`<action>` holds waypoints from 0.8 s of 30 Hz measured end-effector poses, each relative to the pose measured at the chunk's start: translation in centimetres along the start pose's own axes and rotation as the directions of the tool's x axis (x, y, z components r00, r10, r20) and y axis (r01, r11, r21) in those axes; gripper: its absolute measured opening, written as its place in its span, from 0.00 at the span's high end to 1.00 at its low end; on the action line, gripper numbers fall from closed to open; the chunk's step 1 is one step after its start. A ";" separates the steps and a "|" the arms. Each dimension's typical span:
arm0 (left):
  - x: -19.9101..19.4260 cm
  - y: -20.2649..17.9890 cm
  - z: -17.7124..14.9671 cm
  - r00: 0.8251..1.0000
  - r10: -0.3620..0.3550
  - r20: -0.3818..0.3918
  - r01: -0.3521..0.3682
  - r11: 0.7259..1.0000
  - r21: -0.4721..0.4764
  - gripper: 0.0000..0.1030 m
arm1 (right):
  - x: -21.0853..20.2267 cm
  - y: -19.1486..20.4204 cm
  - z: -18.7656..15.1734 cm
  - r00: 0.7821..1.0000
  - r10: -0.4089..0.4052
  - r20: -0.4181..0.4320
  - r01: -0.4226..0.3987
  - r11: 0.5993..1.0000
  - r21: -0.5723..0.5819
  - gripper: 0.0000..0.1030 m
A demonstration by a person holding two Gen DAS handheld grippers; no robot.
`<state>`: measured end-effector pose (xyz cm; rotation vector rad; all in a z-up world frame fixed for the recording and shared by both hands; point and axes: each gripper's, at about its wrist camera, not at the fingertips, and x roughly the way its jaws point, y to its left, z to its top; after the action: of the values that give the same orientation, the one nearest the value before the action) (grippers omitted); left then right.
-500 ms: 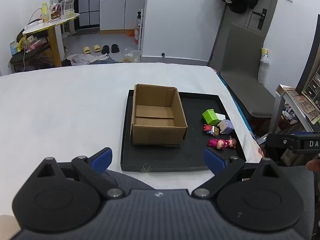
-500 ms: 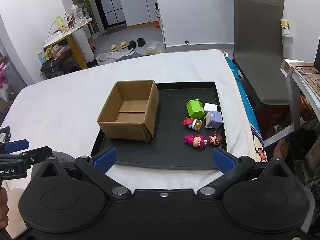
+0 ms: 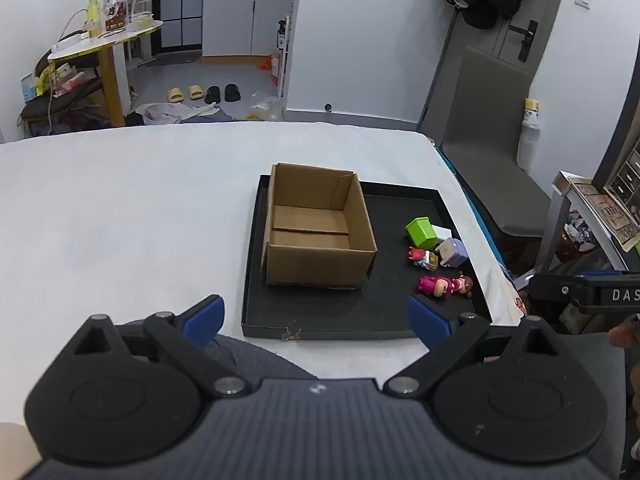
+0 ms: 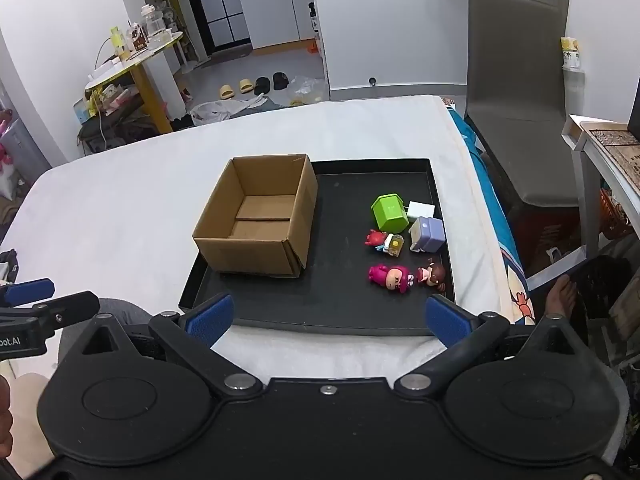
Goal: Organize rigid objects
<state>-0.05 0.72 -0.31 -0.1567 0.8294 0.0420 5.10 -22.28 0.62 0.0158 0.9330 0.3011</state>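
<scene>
- On the white bed [image 4: 120, 208] sits a black tray [image 4: 332, 312] holding an open cardboard box [image 4: 256, 236] with nothing visible inside.
- Right of the box lie a green cube [image 4: 389, 211], lilac cube [image 4: 428, 233] and pink figurine [image 4: 390, 276].
- Left tool [image 3: 316, 312] and right tool [image 4: 327, 314] hover at the tray's near edge, both spread, gripping nothing.

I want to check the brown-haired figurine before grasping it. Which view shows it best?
The right wrist view: the brown-haired figurine shows larger and apart from the pink doll. In the left wrist view it is smaller, partly merged with the doll.
</scene>
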 end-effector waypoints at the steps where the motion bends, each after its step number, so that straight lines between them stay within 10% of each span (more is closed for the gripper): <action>1: 0.0 0.1 0.0 1.000 0.000 0.001 0.000 1.000 -0.002 0.05 | 0.0 -0.1 0.1 1.000 0.000 -0.001 0.000 1.000 0.001 0.00; 24: -0.6 0.4 -0.1 1.000 -0.009 0.014 0.009 1.000 -0.002 0.05 | 0.0 -0.2 -0.2 1.000 -0.014 0.002 0.014 1.000 0.003 0.00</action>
<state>-0.61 1.13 0.05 -0.1618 0.8150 0.0350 4.99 -22.46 0.52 0.0122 0.9310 0.2862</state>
